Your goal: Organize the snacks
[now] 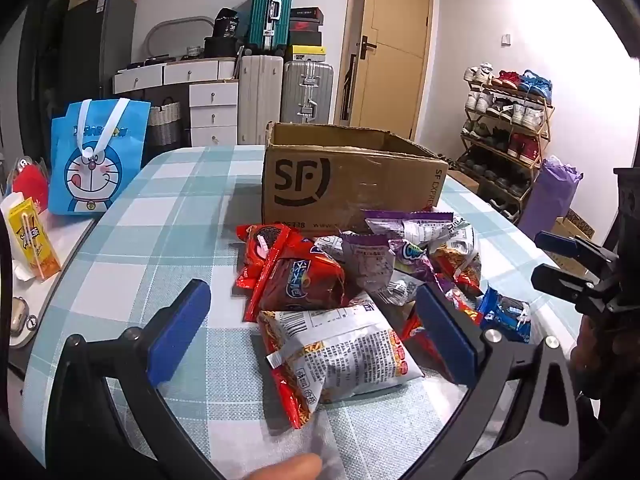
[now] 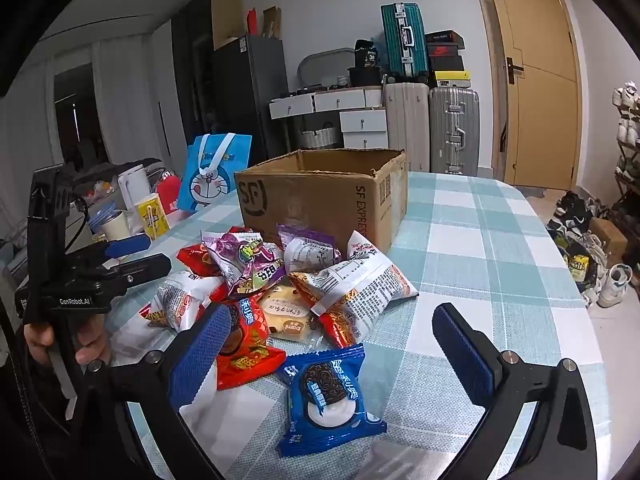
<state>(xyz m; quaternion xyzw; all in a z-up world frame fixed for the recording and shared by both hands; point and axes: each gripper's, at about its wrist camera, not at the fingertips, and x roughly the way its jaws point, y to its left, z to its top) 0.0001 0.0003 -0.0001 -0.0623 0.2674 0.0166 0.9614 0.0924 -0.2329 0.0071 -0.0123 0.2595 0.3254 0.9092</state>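
Note:
A pile of snack packets lies on the checked tablecloth in front of an open cardboard SF box [image 1: 352, 176], which also shows in the right wrist view [image 2: 320, 196]. My left gripper [image 1: 316, 320] is open, its blue pads on either side of a white and red noodle packet [image 1: 340, 356], not touching it. My right gripper [image 2: 332, 344] is open above a blue Oreo packet [image 2: 328, 396]. A red Oreo packet [image 2: 244, 344] lies beside its left pad. The right gripper also shows in the left wrist view [image 1: 560, 260], the left gripper in the right wrist view [image 2: 136, 254].
A blue Doraemon bag [image 1: 96, 156] and a yellow drink carton [image 1: 32, 240] stand left of the table on a side surface. Suitcases, drawers and a door are behind. A shoe rack [image 1: 508, 136] is to the right. The table edge [image 2: 600, 320] curves at the right.

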